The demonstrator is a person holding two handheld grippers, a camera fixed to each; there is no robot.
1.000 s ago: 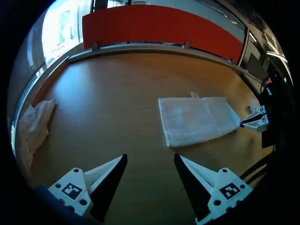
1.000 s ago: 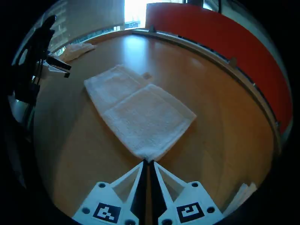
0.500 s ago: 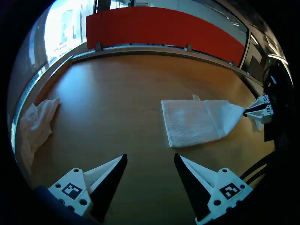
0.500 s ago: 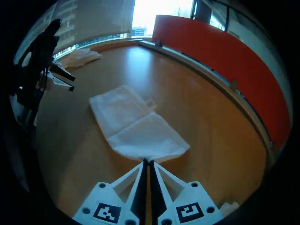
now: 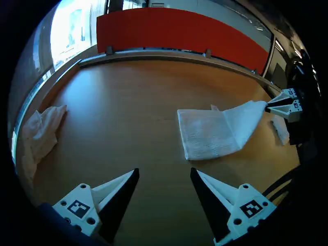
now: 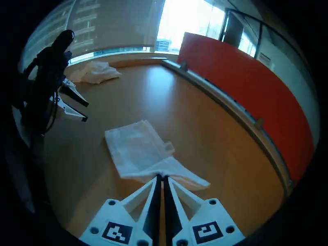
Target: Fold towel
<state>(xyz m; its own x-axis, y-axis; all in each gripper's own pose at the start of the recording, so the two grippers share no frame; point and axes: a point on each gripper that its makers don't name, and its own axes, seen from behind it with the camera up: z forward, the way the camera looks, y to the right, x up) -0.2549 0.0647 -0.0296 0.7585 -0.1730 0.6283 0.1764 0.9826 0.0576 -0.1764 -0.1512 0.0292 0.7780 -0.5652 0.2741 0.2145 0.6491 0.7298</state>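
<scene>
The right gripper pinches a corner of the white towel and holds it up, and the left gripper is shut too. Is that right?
Not quite: the left gripper is open, its two fingers spread apart, as the left gripper view shows. The right gripper does pinch a corner of the white towel and hold it up.

No text, brand or number can be read. The left gripper point(image 5: 164, 170) and the right gripper point(image 6: 162, 177) carry black-and-white square patterns point(image 5: 78, 208) without letters. The small tag point(image 6: 168, 146) on the towel point(image 6: 131, 149) is too small to read.
</scene>
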